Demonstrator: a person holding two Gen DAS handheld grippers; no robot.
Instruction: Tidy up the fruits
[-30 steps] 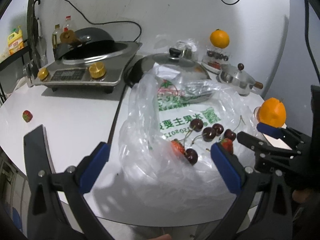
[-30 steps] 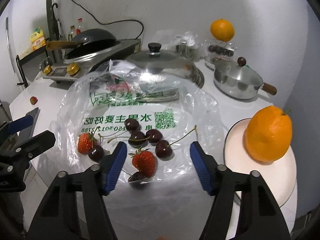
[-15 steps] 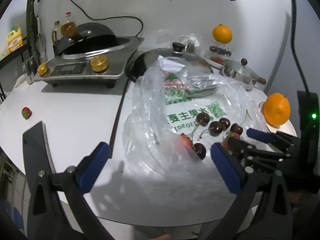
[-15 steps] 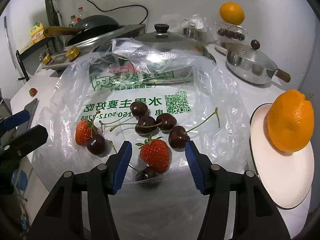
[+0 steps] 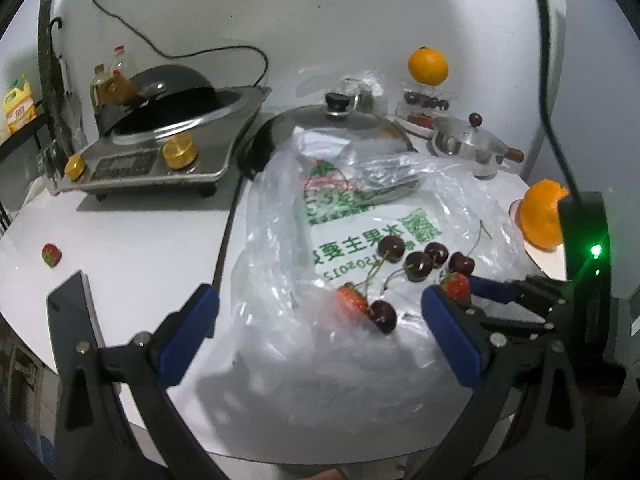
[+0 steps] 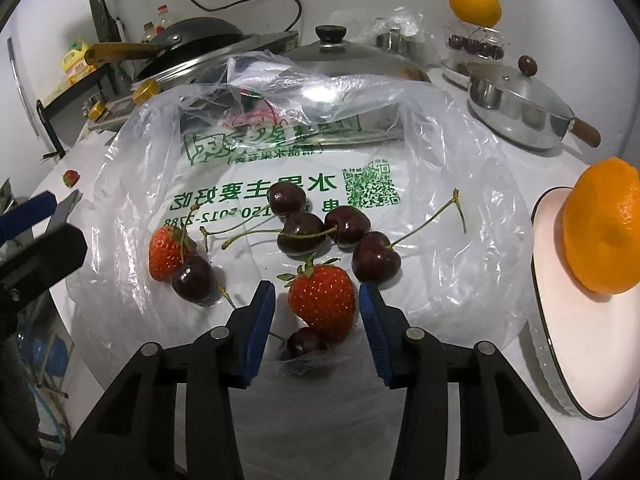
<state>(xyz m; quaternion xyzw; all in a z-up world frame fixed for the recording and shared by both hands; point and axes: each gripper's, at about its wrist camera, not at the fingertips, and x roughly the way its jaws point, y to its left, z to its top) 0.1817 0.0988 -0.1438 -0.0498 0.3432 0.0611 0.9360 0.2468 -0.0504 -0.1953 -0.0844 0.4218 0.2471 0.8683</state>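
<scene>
Lowered since before, right tool (image 6: pixel 317 304) closing around strawberry (image 6: pixel 323 301) on plastic bag (image 6: pixel 440 128), pads not yet pressing. Left to right: left tool (image 5: pixel 316 322) gaping at nine o'clock, cherries (image 6: pixel 302 232) crowding at twelve, orange (image 6: pixel 600 236) on plate (image 6: pixel 560 360) at three.

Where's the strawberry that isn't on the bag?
In the left wrist view, the lone strawberry lies on the white table, far left, in front of the stove.
</scene>
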